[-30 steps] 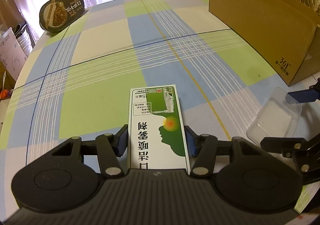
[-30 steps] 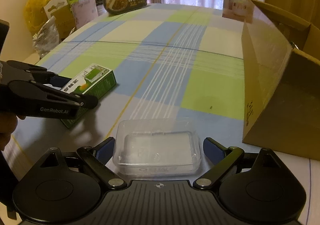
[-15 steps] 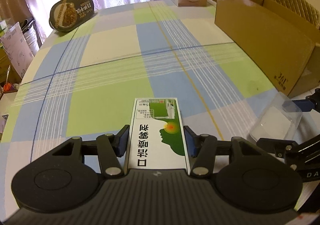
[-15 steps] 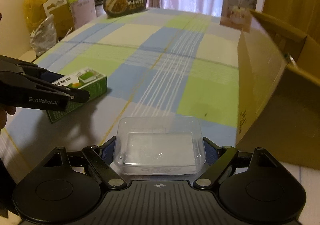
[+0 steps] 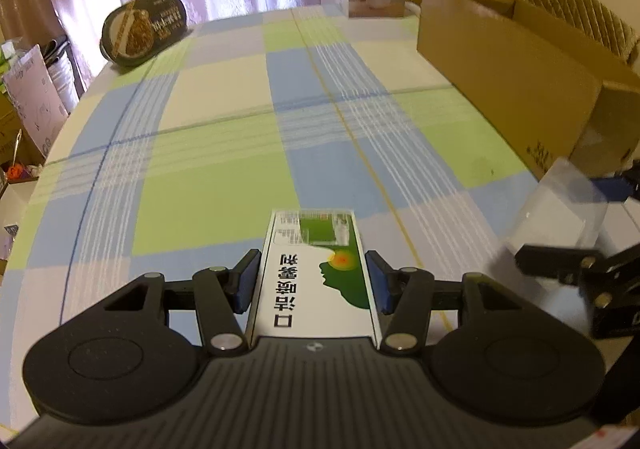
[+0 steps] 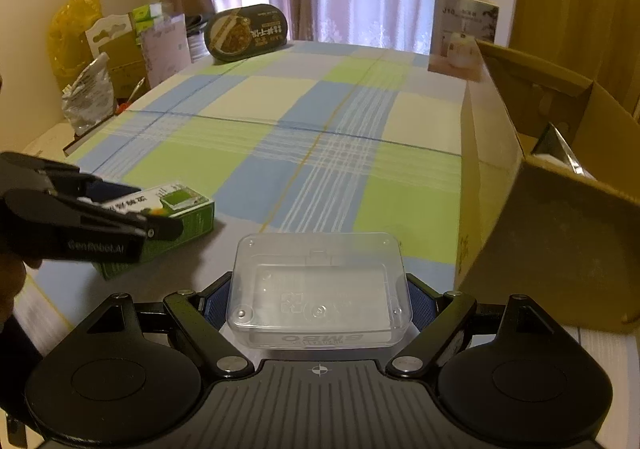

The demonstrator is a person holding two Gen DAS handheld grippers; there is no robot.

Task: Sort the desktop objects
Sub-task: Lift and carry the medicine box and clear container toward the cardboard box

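Observation:
A green and white carton (image 5: 316, 245) with printed characters sits lengthwise between the fingers of my left gripper (image 5: 313, 279), which is shut on its sides just above the checked tablecloth. The same carton (image 6: 188, 213) and left gripper (image 6: 120, 225) show at the left of the right wrist view. My right gripper (image 6: 320, 299) is shut on a clear plastic box (image 6: 320, 285), held off the table. In the left wrist view that clear box (image 5: 560, 209) and the right gripper (image 5: 588, 225) appear at the right edge. An open cardboard box (image 6: 532, 217) stands right beside them.
The cardboard box (image 5: 500, 81) runs along the table's right side, with a chair (image 5: 580, 13) behind it. A black oval food tub (image 6: 248, 31) and a white product box (image 6: 464, 33) stand at the far edge. Bags and packets (image 6: 88, 97) crowd the left beyond the table.
My right gripper's fingers closed onto the clear plastic box and raised it. The left gripper kept its hold on the green carton and lifted slightly, so both views now look from higher.

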